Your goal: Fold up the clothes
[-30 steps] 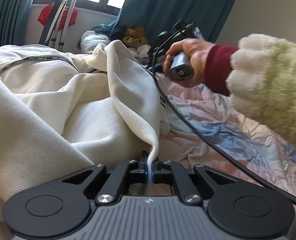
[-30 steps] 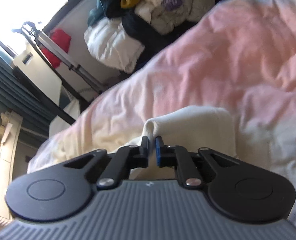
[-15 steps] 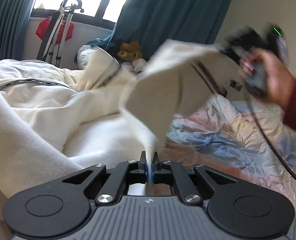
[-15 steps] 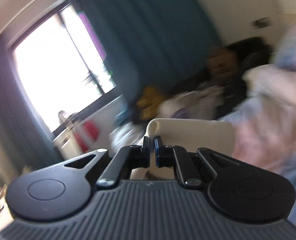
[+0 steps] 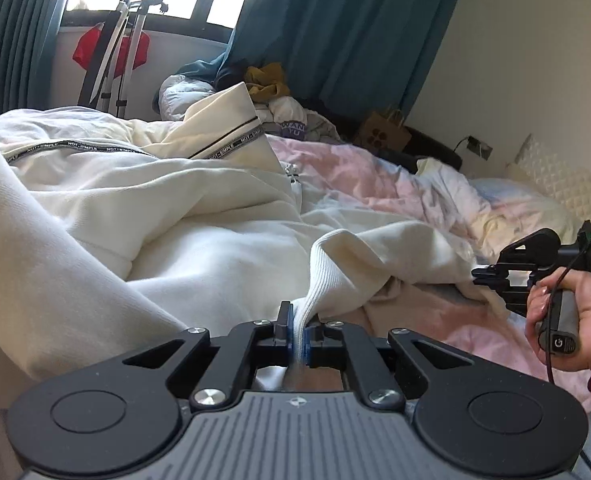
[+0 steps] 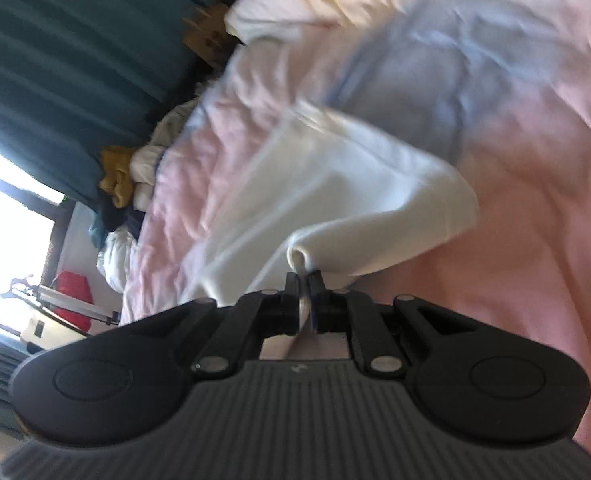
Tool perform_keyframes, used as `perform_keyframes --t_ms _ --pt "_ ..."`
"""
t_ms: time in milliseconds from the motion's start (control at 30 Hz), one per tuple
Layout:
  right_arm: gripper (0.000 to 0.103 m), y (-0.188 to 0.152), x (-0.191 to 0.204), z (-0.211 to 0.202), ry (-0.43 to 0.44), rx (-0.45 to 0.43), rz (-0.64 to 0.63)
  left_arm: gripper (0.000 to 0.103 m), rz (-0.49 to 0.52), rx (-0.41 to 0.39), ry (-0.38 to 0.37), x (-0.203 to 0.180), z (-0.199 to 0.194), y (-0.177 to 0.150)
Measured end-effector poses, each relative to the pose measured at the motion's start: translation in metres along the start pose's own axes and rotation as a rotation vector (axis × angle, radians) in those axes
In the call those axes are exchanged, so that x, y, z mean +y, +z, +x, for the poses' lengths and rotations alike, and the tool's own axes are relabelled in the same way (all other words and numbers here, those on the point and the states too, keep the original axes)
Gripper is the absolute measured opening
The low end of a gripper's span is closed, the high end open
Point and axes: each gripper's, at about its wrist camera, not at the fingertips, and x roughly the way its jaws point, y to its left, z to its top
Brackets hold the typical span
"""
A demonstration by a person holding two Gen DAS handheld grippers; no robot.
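A cream sweatshirt (image 5: 143, 216) with black lettered tape lies rumpled on the bed. My left gripper (image 5: 298, 330) is shut on its ribbed hem (image 5: 327, 280), low near the bed. My right gripper (image 6: 304, 296) is shut on another edge of the same cream sweatshirt (image 6: 327, 200). In the left wrist view the right gripper (image 5: 481, 274) is at the far right, low over the bed, with the fabric stretched between the two grippers.
The bed has a pink and blue crumpled sheet (image 5: 395, 176). A pile of clothes (image 5: 271, 96) lies by the teal curtain (image 5: 335, 28). A metal stand (image 5: 115, 52) with a red cloth stands by the window. A white pillow (image 5: 567, 188) is at the right.
The right gripper swung the held edge up from the far side, across to the right, and down low over the bed. The left gripper kept its hold in place.
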Motion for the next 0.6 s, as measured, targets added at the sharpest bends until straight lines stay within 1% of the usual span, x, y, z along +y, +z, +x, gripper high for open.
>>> perform_keyframes --t_ms 33,167,233,300,433,500,567,600 --pt "0.008 -0.005 -0.004 -0.001 0.014 0.011 0.018 0.006 0.014 0.003 0.009 -0.003 0.0 -0.002" --pt "0.01 -0.003 -0.01 0.0 0.067 0.037 0.059 0.006 0.066 0.006 0.046 -0.011 -0.001 -0.01" --pt "0.01 -0.002 -0.018 -0.002 0.092 0.041 0.113 0.006 0.055 0.013 0.054 -0.01 0.0 -0.011" --pt "0.01 -0.001 -0.026 0.003 0.118 0.064 0.16 0.006 0.046 0.01 0.058 -0.01 -0.001 -0.011" --pt "0.011 -0.004 -0.026 0.014 0.113 0.106 0.165 0.006 0.044 0.008 0.065 -0.009 -0.002 -0.01" --pt "0.019 -0.006 -0.028 0.02 0.107 0.122 0.193 0.005 0.04 0.008 0.068 -0.008 -0.002 -0.011" --pt "0.038 -0.006 -0.031 0.025 0.097 0.124 0.224 0.005 0.031 0.012 0.072 -0.006 -0.001 -0.012" --pt "0.043 -0.006 -0.032 0.027 0.102 0.123 0.245 0.005 0.025 0.014 0.073 -0.005 -0.001 -0.012"
